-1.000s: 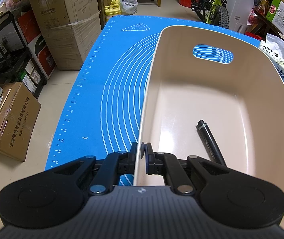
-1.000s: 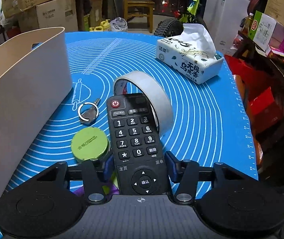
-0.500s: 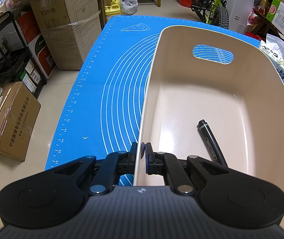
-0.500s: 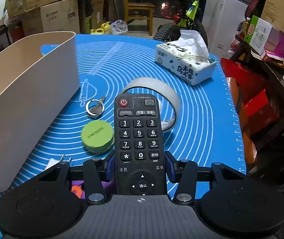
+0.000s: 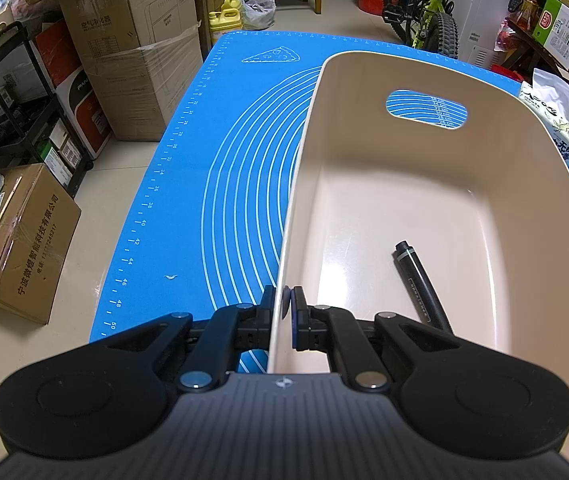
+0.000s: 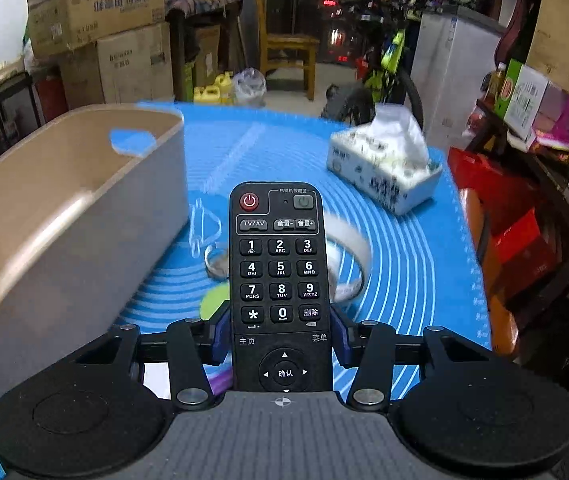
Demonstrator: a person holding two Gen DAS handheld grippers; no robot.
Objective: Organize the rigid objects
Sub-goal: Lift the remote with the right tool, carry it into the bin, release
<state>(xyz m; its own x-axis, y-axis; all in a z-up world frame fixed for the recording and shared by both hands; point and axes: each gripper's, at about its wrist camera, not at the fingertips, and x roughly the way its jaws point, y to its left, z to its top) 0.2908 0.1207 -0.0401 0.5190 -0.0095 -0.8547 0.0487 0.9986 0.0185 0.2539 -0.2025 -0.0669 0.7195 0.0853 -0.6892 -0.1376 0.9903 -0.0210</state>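
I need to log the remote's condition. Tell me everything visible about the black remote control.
The black plastic remote control is a slim bar with a red power button, number keys, white Chinese labels and a round navigation pad. It points away from the camera, keys up, clamped at its lower sides by the right hand-held gripper, lifted above the blue mat.

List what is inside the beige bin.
In the beige bin lies one black pen on the floor, near the right wall. The near end of the floor is hidden behind the left gripper, which clamps the rim.

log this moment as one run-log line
left tool: clamps beige plastic bin wall | right tool: holds black remote control, above blue mat
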